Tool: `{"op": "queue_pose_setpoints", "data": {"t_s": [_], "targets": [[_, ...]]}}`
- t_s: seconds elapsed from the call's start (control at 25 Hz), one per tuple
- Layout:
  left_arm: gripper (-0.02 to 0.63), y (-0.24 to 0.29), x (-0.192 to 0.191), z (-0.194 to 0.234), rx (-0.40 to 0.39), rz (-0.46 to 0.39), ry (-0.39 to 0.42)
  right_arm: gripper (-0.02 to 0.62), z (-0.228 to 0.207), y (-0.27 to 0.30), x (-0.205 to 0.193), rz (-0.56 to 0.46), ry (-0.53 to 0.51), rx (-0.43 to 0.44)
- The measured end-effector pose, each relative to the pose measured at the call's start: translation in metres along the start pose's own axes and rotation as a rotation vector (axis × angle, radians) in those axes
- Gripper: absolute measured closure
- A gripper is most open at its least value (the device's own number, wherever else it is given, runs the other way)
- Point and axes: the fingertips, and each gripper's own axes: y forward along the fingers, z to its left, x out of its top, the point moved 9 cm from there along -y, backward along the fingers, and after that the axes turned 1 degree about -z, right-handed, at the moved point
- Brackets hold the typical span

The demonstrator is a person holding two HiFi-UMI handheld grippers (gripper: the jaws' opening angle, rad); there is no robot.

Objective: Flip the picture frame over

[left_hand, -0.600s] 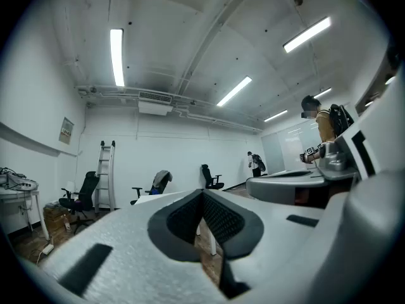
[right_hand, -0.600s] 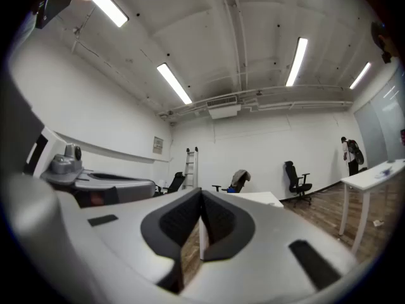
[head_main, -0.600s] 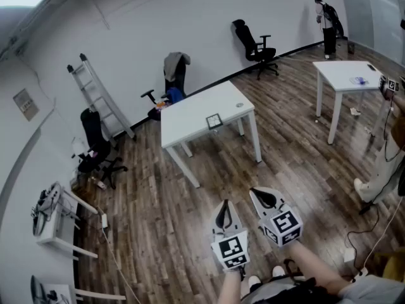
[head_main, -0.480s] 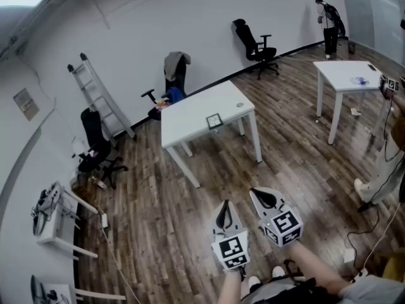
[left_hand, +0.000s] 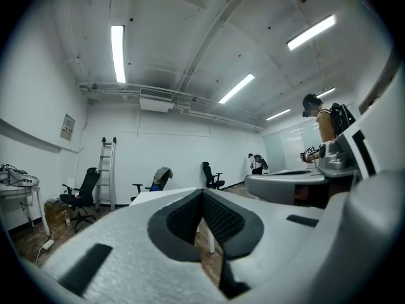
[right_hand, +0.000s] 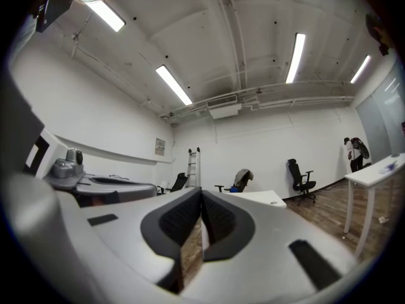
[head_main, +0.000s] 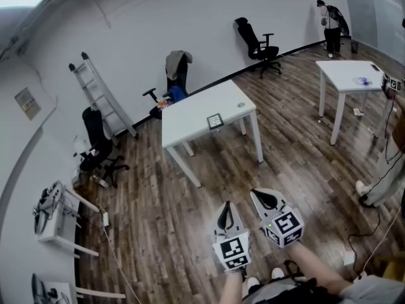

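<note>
— Far across the wooden floor [head_main: 190, 220], on that white table, is the small dark square the picture frame?

— Yes. The picture frame [head_main: 214, 121] lies flat on the table [head_main: 190, 116], close to its near edge and toward its right end. A small round thing [head_main: 240, 105] (too small for me to name) sits further right, by the corner.

— And your claws?

— Both are low and near me, side by side over bare planks, well apart from the table. My left gripper [head_main: 226, 205] has its jaws pressed together, ribbed pad against ribbed pad, and nothing sits between them; its own view shows the pads meeting in one line. My right gripper [head_main: 256, 194] is the same: jaws closed at the tips, only a thin slit lower down, nothing held.

— Do the two touch?

— No. They are just beside each other, both pointing level toward the far wall.

— What else is around?

— A ladder [head_main: 101, 97] leans on the far wall to the left, with a black office chair [head_main: 98, 147] near its foot. Behind the table stands a chair with a grey jacket [head_main: 176, 75] on its back, and another black chair [head_main: 256, 43] is further right. A second white table [head_main: 351, 75] is at the right, and a person [head_main: 330, 24] stands in the far right corner.
</note>
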Motion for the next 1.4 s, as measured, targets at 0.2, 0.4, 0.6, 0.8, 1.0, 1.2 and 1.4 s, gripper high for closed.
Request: {"op": "queue_pose_setpoints", "data": {"t_s": [0.2,0.4,0.6,0.8,1.0,1.2,1.4], "targets": [[0.611,0.014,-0.003,-0.010,0.016,0.009,-0.012,0.589,-0.019,0.002,-0.006,0.013,-0.016,0.011],[0.611,0.025,-0.005,-0.013,0.031,0.012,-0.021,0.589,-0.032,0.009,-0.007,0.020,-0.004,0.008],[0.611,0.045,-0.007,-0.012,0.022,0.026,-0.026,0.589,-0.043,0.022,-0.010,0.031,0.002,0.008],[0.611,0.080,-0.014,0.004,0.009,0.026,-0.035,0.591,-0.056,0.051,-0.015,0.031,-0.003,-0.009],[0.611,0.134,-0.021,0.031,-0.021,0.020,-0.039,0.591,-0.075,0.103,-0.023,0.040,-0.002,-0.039],[0.611,0.195,-0.021,0.069,-0.054,0.028,-0.048,0.590,-0.087,0.166,-0.028,0.058,-0.005,-0.060],[0.611,0.245,-0.028,0.103,-0.099,0.020,-0.069,0.591,-0.093,0.223,-0.034,0.060,-0.007,-0.089]]}}
